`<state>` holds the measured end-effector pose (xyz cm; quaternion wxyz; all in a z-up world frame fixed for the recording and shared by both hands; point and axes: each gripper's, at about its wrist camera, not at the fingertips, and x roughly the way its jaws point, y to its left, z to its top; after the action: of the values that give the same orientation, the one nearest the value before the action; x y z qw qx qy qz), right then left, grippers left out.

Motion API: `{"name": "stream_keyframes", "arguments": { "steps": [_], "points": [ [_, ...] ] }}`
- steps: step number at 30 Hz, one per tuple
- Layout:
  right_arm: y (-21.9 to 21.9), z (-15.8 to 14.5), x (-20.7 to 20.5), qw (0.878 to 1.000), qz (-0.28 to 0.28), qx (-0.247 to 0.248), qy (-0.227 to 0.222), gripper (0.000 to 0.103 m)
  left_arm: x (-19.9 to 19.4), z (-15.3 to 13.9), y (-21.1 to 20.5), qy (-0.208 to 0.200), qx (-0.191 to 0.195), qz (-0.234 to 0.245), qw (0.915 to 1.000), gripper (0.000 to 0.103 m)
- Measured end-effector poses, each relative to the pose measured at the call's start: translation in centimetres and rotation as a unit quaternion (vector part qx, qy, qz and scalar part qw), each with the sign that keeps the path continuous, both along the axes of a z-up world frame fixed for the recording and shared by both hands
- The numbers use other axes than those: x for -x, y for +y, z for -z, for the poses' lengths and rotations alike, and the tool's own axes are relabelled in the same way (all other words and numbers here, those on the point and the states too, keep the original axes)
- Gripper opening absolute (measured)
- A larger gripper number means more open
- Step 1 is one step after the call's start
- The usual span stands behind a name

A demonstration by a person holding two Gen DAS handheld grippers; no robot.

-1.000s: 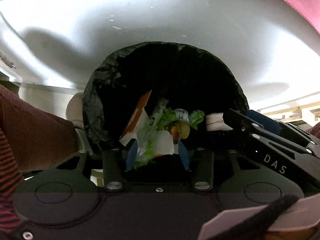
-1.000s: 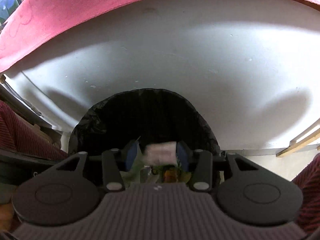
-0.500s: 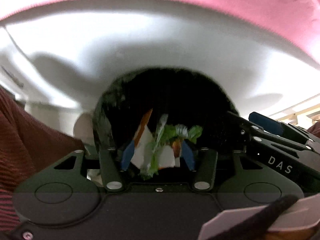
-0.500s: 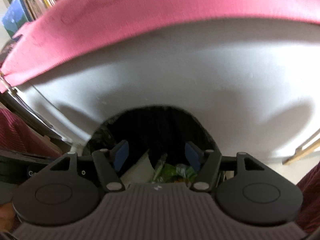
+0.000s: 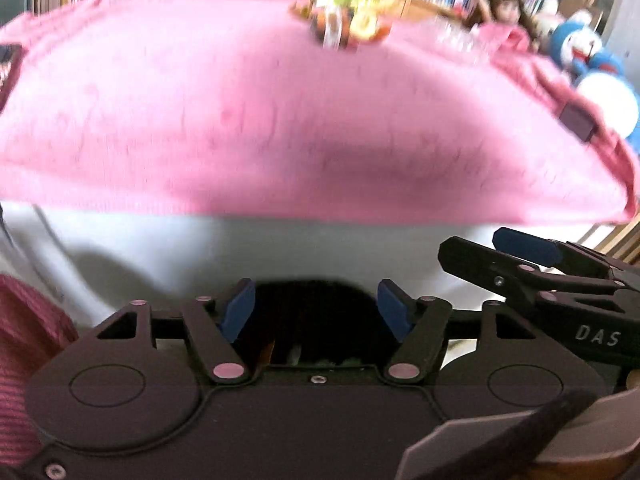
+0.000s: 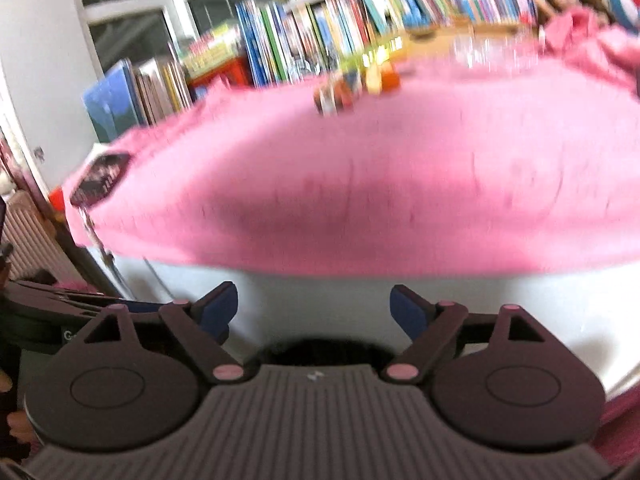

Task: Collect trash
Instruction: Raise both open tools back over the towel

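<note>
Both my grippers are empty, jaws still spreading: the left gripper and right gripper hang above the black-lined bin, scraps of trash just visible inside (mostly hidden). Beyond lies a pink cloth with wrappers.

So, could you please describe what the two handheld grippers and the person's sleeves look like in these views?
Both grippers are matte black with blue finger pads. The left gripper has round side housings and silver pivot pins. The right gripper looks the same above a ribbed grey body; seen from the left camera, its side bears white letters "DAS". A dark red ribbed sleeve shows at lower left.
</note>
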<state>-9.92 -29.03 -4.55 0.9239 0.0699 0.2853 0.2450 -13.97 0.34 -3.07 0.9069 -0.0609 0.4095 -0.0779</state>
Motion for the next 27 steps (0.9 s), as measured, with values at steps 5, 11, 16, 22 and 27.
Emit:
{"name": "stream_keyframes", "arguments": {
  "steps": [5,11,16,22,27],
  "points": [
    [-0.7,-1.9,-0.9,0.999,0.02,0.001,-0.046,0.096,-0.9,-1.9,0.0,-0.043,0.0,-0.009,0.999,0.073],
    [-2.0,-3.3,-3.3,0.996,0.057,-0.004,-0.067,0.102,-3.0,-3.6,0.1,-0.082,-0.001,-0.03,0.9962,0.079],
    [-2.3,-4.1,-5.6,0.994,0.075,0.005,-0.083,0.103,-5.5,-4.2,0.8,-0.099,0.0,-0.039,0.9943,0.083],
    [-3.5,-5.1,-9.7,0.99,0.109,0.002,-0.085,0.103,-8.8,-5.3,1.2,-0.131,-0.002,-0.053,0.99,0.084],
    [-4.0,-5.6,-13.0,0.988,0.122,0.018,-0.088,0.103,-12.2,-6.1,1.7,-0.144,0.007,-0.063,0.9875,0.084]
  ]
}}
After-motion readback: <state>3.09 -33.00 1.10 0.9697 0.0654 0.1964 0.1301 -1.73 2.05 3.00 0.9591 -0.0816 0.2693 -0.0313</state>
